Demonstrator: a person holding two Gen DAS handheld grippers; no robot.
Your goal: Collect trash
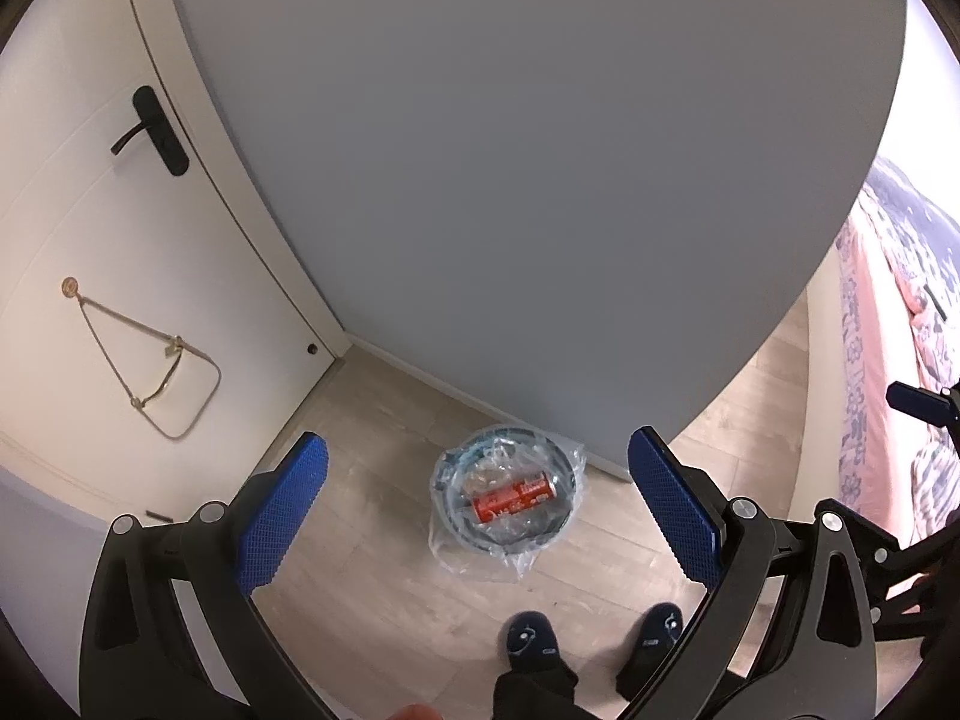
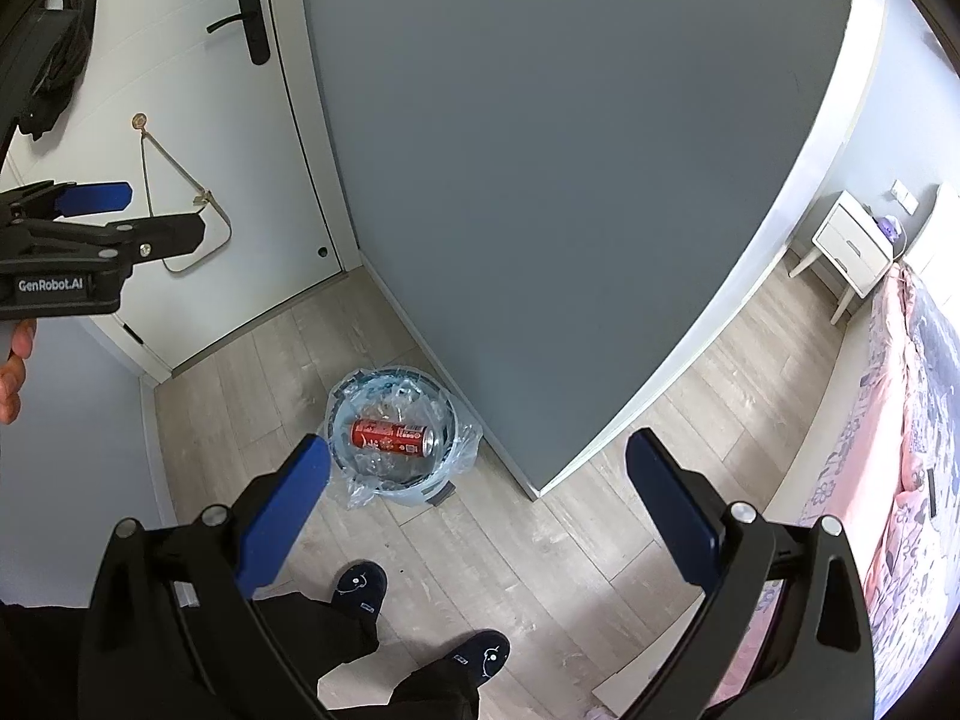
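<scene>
A: We found the left hand-held gripper spread wide with nothing between its fingers, and the right hand-held gripper likewise.

B: Below them, we noted dark slippers on the wooden floor.

A: Further on, we recorded a red can lying on its side inside the plastic-lined bin, beside the grey wall.

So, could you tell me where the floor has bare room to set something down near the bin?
Bare wood floor lies between the trash bin and the white door, and a wider strip between the grey wall and the bed. It is crowded right in front of the bin, by the person's slippers, and the bin holds a red can.
</scene>
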